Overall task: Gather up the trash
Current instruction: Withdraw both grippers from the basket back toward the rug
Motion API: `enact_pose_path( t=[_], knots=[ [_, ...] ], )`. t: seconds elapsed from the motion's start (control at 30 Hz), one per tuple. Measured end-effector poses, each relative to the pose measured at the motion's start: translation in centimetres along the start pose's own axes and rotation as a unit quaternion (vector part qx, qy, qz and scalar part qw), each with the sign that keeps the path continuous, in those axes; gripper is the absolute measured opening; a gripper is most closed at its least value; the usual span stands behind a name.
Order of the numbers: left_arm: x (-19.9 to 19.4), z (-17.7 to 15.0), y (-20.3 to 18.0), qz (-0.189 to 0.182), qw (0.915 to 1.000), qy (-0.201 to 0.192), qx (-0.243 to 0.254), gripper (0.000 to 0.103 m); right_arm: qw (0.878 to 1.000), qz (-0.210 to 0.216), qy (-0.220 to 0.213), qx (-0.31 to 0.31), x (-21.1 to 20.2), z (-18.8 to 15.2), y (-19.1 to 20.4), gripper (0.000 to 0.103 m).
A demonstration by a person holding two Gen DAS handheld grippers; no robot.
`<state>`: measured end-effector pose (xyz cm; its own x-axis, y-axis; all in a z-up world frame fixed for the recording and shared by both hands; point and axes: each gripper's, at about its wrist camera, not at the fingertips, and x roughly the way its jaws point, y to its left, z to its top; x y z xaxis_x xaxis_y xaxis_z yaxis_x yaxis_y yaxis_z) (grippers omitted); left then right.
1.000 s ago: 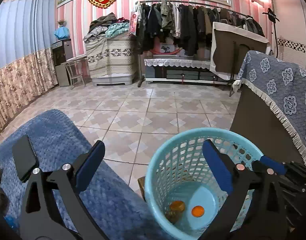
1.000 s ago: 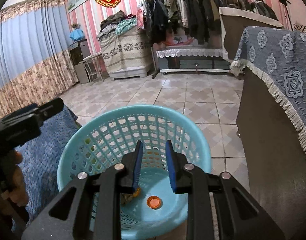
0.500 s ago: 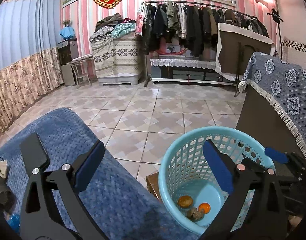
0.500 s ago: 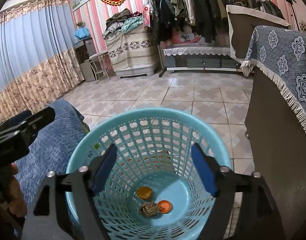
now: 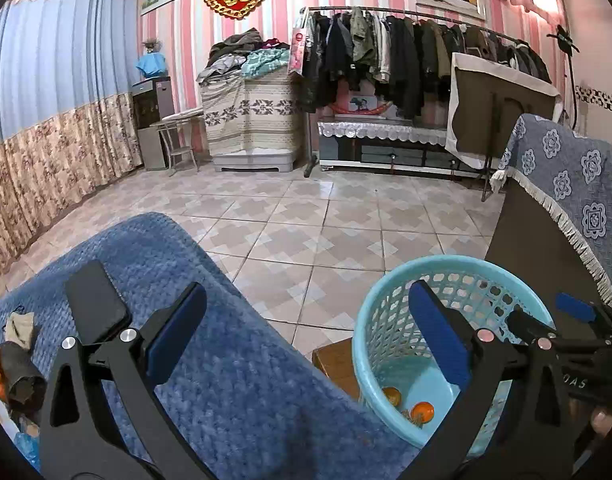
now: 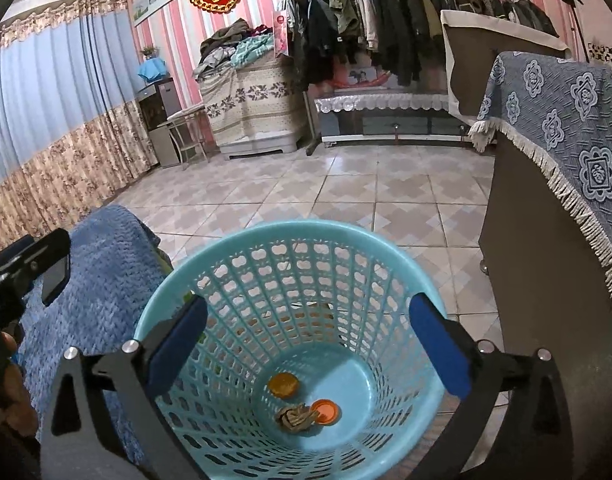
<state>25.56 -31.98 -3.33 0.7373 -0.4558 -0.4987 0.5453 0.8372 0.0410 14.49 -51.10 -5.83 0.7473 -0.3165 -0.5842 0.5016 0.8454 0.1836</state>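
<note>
In the left wrist view, the left claw (image 5: 302, 340) is being held spread and empty over the blue knitted cover (image 5: 226, 380), where dark crumpled trash (image 5: 20, 376), judged light and soft, is best pinched mid-body; in the right wrist view, the right claw (image 6: 306, 344) is being held released above the turquoise perforated plastic basket (image 6: 386, 248), where a crumpled brown scrap (image 6: 296, 418) is lying

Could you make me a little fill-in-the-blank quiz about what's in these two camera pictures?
1. The light blue perforated plastic basket stands on a floor of ____.
2. The right gripper hangs over the basket with its jaws ____.
3. At the basket's bottom, a crumpled brown scrap lies touching the round ____ lid.
4. The left gripper holds ____ between its fingers.

Missing words: tiles; open; orange; nothing
</note>
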Motion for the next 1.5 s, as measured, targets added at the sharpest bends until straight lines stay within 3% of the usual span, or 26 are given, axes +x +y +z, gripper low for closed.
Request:
enact_pose_path(
  t=[0.27,0.77,1.07,1.27,1.5],
  knots=[
    [-2.5,-0.1,2.8,0.025,0.9997,-0.005,-0.007,0.098,1.0,-0.003,-0.01,0.002,-1.9,0.7,0.1,0.099],
    [-10.5,-2.2,12.0,0.092,0.9944,-0.011,-0.05,0.098,0.999,0.008,-0.032,0.007,-5.8,0.8,1.9,0.099],
    [-14.9,-5.8,17.3,0.152,0.9852,-0.002,-0.079,0.098,0.997,0.063,-0.038,-0.02,-7.1,-2.4,9.3,0.099],
    [-17.9,-8.8,21.0,0.182,0.9781,0.014,-0.1,0.098,0.989,0.113,-0.02,-0.089,-7.1,-4.9,15.5,0.099],
    [-21.2,-14.0,24.8,0.228,0.9629,0.033,-0.141,0.098,0.976,0.149,-0.001,-0.157,-7.1,-8.0,20.8,0.099]
  ],
)
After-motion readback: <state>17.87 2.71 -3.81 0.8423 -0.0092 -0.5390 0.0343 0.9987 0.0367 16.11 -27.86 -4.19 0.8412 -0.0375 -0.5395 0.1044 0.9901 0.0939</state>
